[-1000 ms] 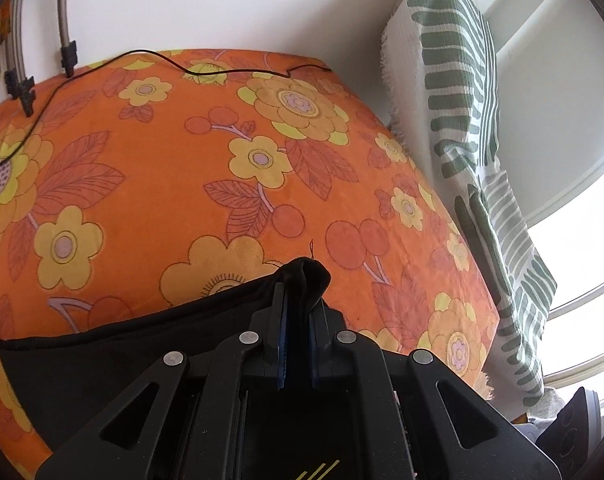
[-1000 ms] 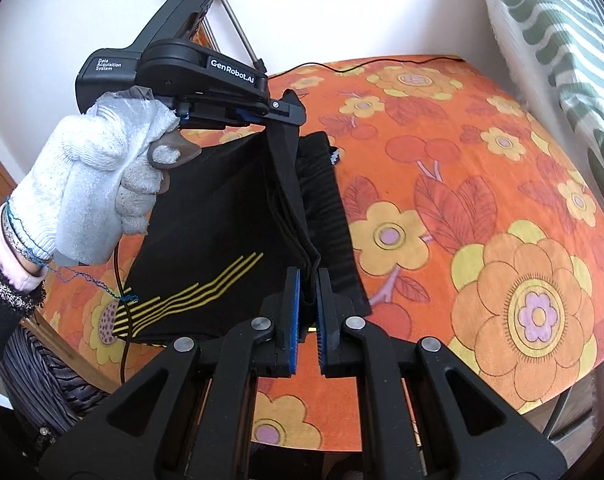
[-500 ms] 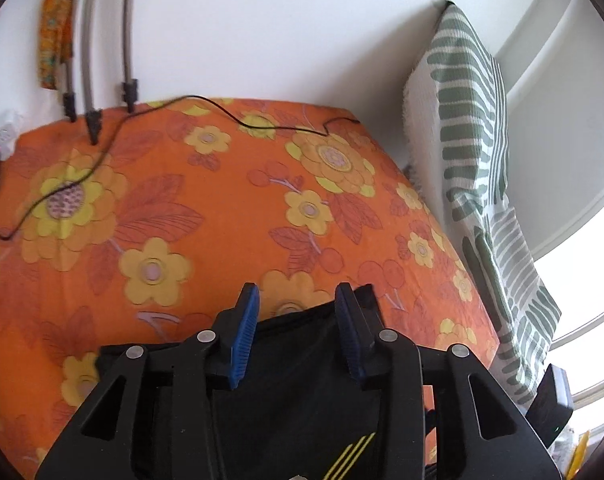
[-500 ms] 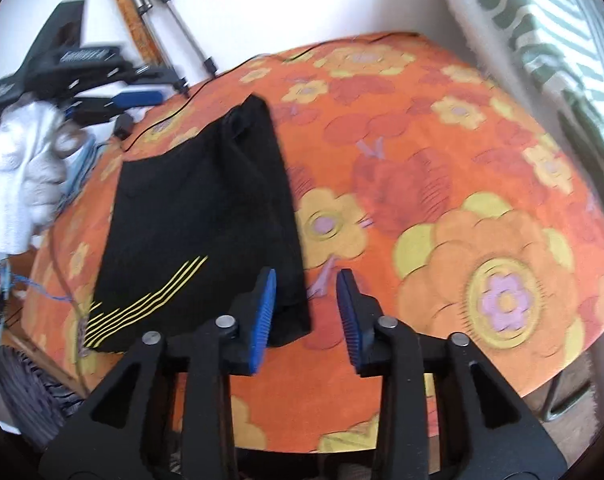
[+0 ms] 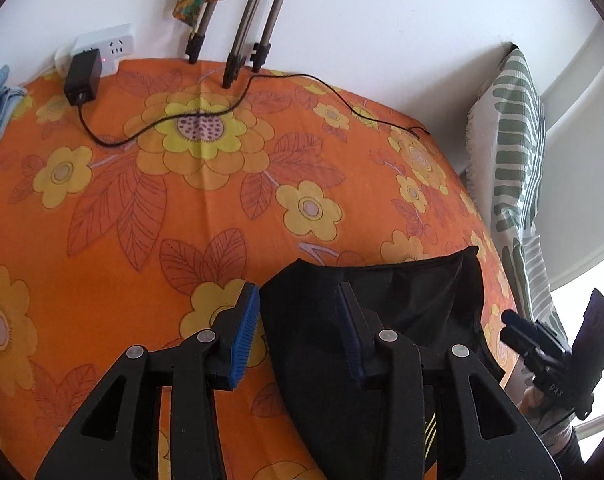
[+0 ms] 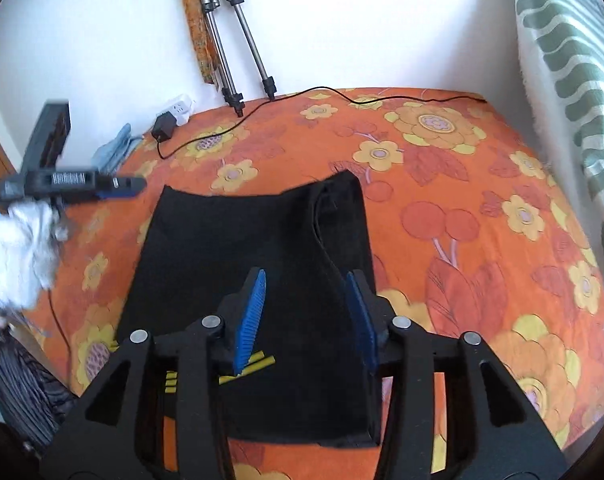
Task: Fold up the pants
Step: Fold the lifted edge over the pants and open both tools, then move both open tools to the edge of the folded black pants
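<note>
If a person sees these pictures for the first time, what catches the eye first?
First the bright orange flowered cloth that covers the whole surface. Then the black pants, folded flat on it near the front edge, with yellow stripes at the near end. The right hand-held gripper hangs over them, its jaws opening and gripping nothing.

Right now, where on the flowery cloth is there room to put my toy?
Free: the wide patch between the black pants and the striped hanging cloth. Crowded: the far-left corner, with charger, cable and tripod legs.
</note>
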`<action>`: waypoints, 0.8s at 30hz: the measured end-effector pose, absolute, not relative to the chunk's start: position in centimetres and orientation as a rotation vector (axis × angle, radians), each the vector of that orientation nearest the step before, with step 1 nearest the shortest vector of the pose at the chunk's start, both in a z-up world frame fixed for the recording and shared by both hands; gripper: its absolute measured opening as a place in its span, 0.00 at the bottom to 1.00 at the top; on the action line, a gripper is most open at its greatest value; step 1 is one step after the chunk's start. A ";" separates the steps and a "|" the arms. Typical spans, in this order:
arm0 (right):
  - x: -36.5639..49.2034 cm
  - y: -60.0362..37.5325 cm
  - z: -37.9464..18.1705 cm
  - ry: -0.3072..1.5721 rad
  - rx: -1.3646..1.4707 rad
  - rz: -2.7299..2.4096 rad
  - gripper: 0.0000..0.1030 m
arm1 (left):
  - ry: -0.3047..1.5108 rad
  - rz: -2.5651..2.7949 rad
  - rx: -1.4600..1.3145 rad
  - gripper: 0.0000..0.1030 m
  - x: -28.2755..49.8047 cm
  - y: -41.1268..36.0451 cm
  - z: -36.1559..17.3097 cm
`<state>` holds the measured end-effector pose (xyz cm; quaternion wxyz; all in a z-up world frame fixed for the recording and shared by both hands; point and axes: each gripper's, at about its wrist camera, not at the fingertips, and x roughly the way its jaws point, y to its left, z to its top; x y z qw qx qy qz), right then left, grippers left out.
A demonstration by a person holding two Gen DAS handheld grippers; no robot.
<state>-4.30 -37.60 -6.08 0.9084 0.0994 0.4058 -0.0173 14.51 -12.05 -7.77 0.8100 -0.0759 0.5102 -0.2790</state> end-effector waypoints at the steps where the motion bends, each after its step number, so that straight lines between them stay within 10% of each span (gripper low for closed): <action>1: -3.7 -38.0 -6.1 0.842 0.235 -0.041 0.43 | 1.094 -0.601 -0.156 0.37 14.4 -12.3 -8.3; 16: 3.8 -40.7 -8.7 0.939 0.519 0.021 0.41 | 1.073 -0.641 -0.074 0.37 13.9 -14.4 -9.7; 19: 4.2 -40.8 -8.7 0.930 0.504 0.006 0.06 | 1.073 -0.634 -0.034 0.37 13.7 -14.8 -10.2; 24: 2.3 -39.7 -6.2 0.806 0.322 0.006 0.04 | 1.075 -0.611 -0.036 0.37 13.7 -14.3 -10.4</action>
